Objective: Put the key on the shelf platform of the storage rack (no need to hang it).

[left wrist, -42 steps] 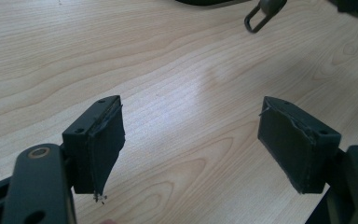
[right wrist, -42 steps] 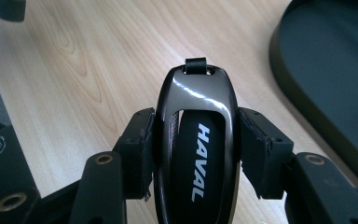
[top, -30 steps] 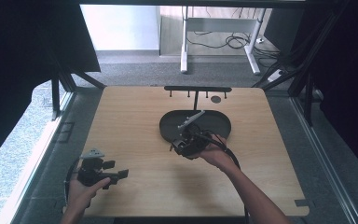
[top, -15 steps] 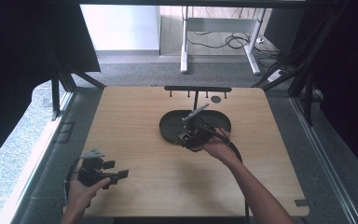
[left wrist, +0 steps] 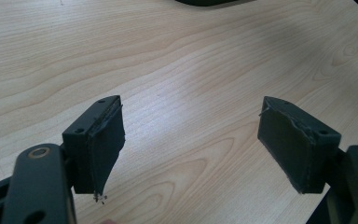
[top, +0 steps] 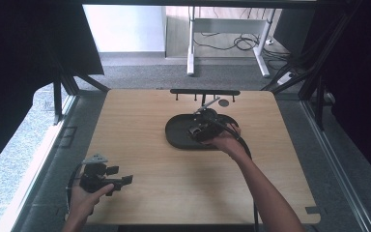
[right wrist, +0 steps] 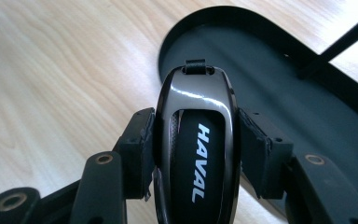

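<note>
My right hand-held gripper (right wrist: pixel 193 140) is clamped on one key fob (right wrist: pixel 196 144), a glossy black one lettered HAVAL; each pad (right wrist: pixel 140 149) presses a long side of it. In the right gripper view the fob sits at lower centre, held over the near rim of one black oval tray (right wrist: pixel 270 70), with a thin black rod crossing the upper right corner. From the high view I see that same gripper (top: pixel 200 129) at frame centre over the tray (top: pixel 176 135), but the fob's lettering is too small to read there. My left hand-held gripper (left wrist: pixel 191 144) stands wide with nothing between its two pads, over bare bench (left wrist: pixel 168 56); in the high view it (top: pixel 113 180) sits at lower left, well apart from the tray. The high view alone gives me one black rack (top: pixel 204 92) along the bench's far edge.
</note>
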`<state>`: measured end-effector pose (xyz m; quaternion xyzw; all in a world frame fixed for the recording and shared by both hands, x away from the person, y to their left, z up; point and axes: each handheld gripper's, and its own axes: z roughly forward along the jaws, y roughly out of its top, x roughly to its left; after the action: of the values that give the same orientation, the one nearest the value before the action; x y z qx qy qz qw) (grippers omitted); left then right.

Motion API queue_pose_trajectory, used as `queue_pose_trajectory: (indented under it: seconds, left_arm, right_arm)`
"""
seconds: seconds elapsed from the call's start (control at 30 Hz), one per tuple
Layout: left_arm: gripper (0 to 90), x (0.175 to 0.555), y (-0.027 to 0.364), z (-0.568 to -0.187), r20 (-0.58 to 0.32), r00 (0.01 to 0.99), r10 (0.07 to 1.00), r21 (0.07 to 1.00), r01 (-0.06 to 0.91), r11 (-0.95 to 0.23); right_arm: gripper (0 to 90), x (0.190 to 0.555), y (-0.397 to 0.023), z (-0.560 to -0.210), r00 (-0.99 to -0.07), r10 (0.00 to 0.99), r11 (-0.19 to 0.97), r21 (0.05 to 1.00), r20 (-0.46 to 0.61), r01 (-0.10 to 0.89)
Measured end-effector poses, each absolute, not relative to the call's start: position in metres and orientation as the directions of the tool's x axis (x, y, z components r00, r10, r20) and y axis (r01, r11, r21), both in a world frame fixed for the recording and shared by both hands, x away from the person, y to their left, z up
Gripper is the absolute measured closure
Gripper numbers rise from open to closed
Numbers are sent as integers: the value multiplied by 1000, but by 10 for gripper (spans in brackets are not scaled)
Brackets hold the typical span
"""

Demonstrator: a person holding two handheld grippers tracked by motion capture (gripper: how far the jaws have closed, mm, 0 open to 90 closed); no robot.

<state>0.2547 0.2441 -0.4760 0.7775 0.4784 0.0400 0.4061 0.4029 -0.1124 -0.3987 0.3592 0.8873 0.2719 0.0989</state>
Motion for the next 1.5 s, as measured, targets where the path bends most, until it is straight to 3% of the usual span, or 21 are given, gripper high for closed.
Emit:
queue_pose_trajectory:
  seconds: [1.5]
  left_arm:
    - [229, 255, 248, -476, -329, 533, 779, 671, 713, -205]
  right_arm:
    - [495, 472, -124, -427, -539, 840, 472, 560, -53, 681]
